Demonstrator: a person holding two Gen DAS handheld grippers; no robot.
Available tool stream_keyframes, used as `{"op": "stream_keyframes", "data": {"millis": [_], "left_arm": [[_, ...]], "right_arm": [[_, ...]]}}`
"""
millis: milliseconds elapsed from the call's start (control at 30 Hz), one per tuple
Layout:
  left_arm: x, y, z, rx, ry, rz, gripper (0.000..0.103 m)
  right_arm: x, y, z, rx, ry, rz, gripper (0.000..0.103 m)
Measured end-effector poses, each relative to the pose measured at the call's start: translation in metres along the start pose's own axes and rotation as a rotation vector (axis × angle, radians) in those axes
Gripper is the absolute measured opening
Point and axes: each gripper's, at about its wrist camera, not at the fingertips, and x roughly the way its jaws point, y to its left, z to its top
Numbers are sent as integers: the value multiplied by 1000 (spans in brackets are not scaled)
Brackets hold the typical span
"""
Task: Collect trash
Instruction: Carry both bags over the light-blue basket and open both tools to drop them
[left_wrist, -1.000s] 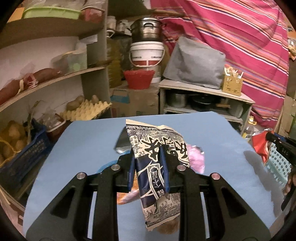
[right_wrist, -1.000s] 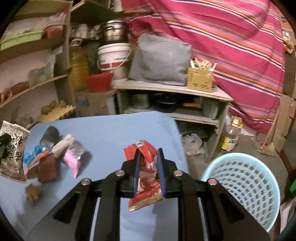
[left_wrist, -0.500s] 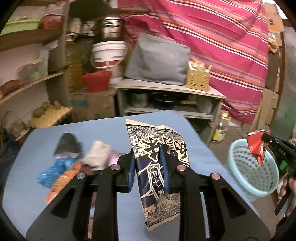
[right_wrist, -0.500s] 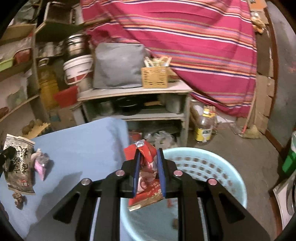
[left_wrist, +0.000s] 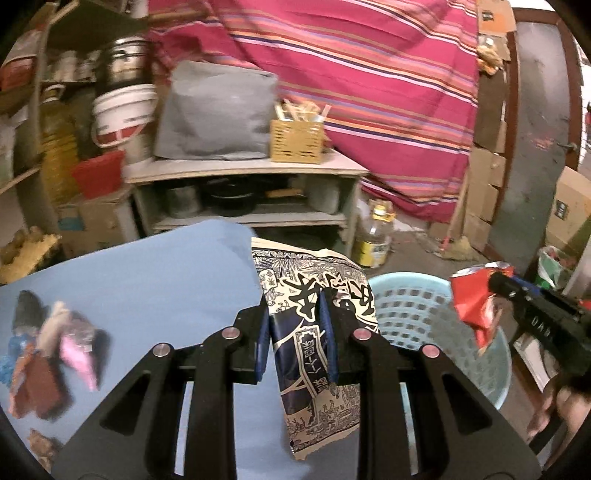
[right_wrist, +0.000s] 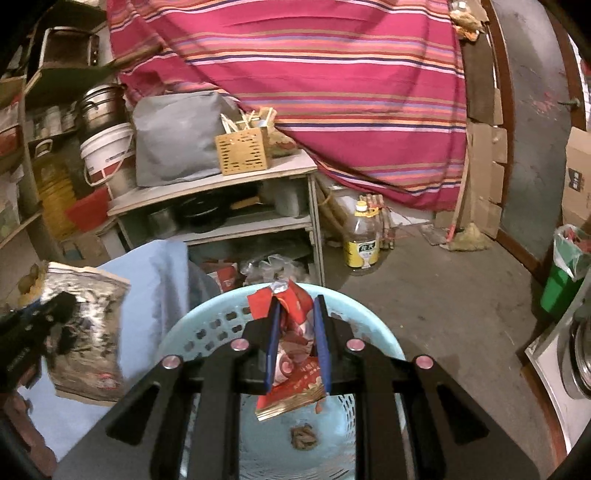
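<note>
My left gripper (left_wrist: 295, 314) is shut on a blue-and-cream printed snack bag (left_wrist: 314, 354), held over the right end of the blue table (left_wrist: 147, 288). Beside that table stands a light blue plastic basket (left_wrist: 413, 314) on the floor. My right gripper (right_wrist: 295, 314) is shut on a crumpled red wrapper (right_wrist: 291, 350) and hangs right above the basket (right_wrist: 207, 325), which has a brown scrap (right_wrist: 303, 437) at its bottom. The left wrist view shows the red wrapper (left_wrist: 472, 306) at the right; the right wrist view shows the printed bag (right_wrist: 88, 325) at the left.
Several wrappers (left_wrist: 51, 350) lie in a heap at the table's left end. Behind stand a wooden shelf unit (right_wrist: 221, 206) with pots, a white bucket (left_wrist: 122, 114) and a striped red cloth (right_wrist: 314, 74). An oil bottle (right_wrist: 364, 240) stands on the floor, a green bin (right_wrist: 565, 280) at the right.
Both grippers swung right, off the table toward the basket, each still gripping its wrapper. The right one now hangs over the basket; the left has reached the table's right end.
</note>
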Motion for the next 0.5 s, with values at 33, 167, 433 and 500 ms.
{"op": "stream_keyframes", "data": {"millis": [33, 167, 433, 500], "left_arm": [[7, -9, 2, 0, 10, -18, 23], [22, -31, 6, 21, 26, -37, 25], [33, -47, 8, 35, 28, -52, 77], [32, -47, 6, 38, 27, -49, 82]], "right_arm": [[1, -2, 0, 6, 3, 0, 18], [6, -11, 0, 20, 11, -10, 18], [11, -22, -1, 60, 28, -11, 18], [11, -24, -2, 65, 30, -10, 18]]}}
